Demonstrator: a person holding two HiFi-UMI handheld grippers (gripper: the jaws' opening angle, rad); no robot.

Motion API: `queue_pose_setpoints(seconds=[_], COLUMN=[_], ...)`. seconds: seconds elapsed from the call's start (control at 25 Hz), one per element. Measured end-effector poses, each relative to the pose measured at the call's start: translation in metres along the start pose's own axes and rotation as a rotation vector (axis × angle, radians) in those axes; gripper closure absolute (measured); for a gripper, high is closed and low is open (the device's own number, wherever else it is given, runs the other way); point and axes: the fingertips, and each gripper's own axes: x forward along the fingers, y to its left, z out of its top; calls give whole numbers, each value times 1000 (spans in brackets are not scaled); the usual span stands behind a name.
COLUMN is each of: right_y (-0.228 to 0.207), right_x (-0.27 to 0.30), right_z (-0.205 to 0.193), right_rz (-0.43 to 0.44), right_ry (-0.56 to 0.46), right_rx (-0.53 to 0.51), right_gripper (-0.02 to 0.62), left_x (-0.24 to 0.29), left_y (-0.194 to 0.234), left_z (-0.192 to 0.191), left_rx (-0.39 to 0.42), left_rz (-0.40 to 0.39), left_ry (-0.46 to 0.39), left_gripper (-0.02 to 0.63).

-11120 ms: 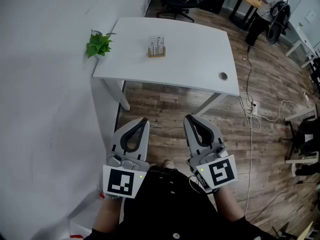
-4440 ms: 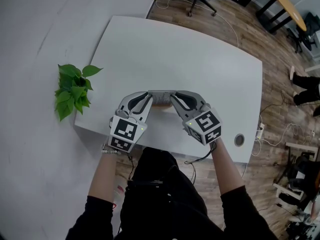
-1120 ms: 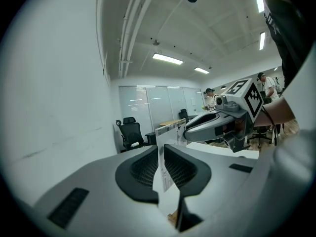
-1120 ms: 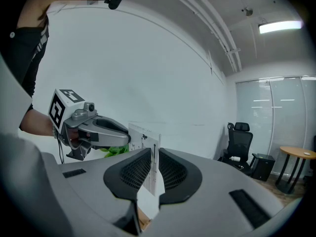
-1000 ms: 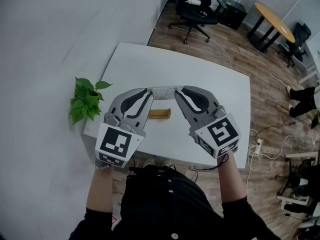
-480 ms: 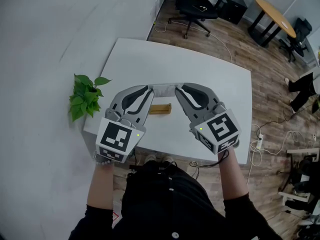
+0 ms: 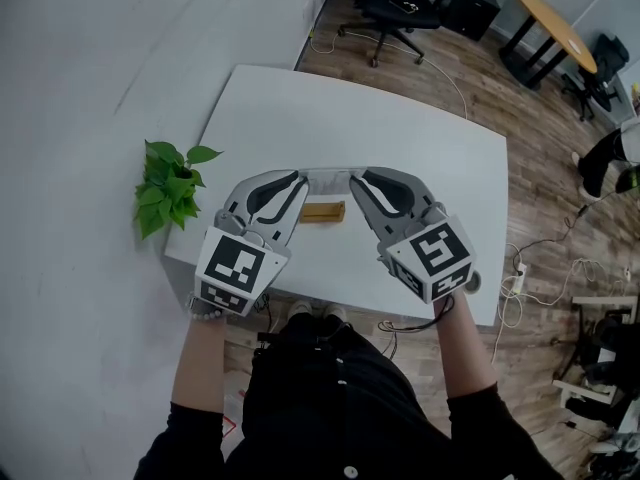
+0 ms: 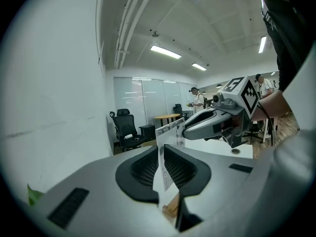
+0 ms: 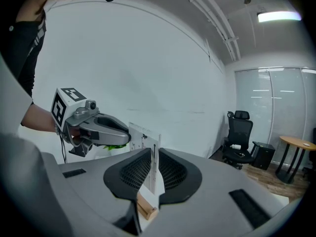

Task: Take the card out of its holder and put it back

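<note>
Left gripper (image 8: pixel 161 164) is clamped on the left end of the card (image 7: pixel 328 180), pads pinching the thin sheet edge-on. Right gripper (image 9: pixel 152 169) is clamped the same way on the right end, so the card hangs upright between the two tips, facing near/far, long edge running left-right. It's out of its slot. The wooden holder (image 7: pixel 322 211) sits alone on the white table (image 7: pixel 400 118), toward the near edge, and in the head view it shows just on the near side of the card. Both gripper views show the holder under the card's lower edge and close to it, so I read it as lying below the card, not off to a side. Can't tell whether the bottom edge touches the wood yet. Key relation: the holder's long axis runs left-right, parallel to the card's long edge, and it's about centred between the two tips. Neither hand is nearer; each is level with one end of the holder. Judgement: this is the put-back step. The coming move is a straight lowering with both ends kept level so the edge meets the slot along its whole length. Risk: if one end dips first the thin card jams or bows. A plant (image 7: pixel 165 188) stands off the table's left edge, well apart.
</note>
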Motion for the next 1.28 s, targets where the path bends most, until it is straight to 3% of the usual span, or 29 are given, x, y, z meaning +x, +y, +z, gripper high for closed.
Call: queue_pose_setpoints(seconds=[1.28], right_y=[-4], right_x=[38], right_z=[-76], right_rz=[60], right_ry=[133], right_rx=[108], right_gripper=[518], left_x=[31], left_y=[-1], left_z=[-79], left_rx=[-94], left_rz=[-63], left_ry=[104], left_gripper=[560])
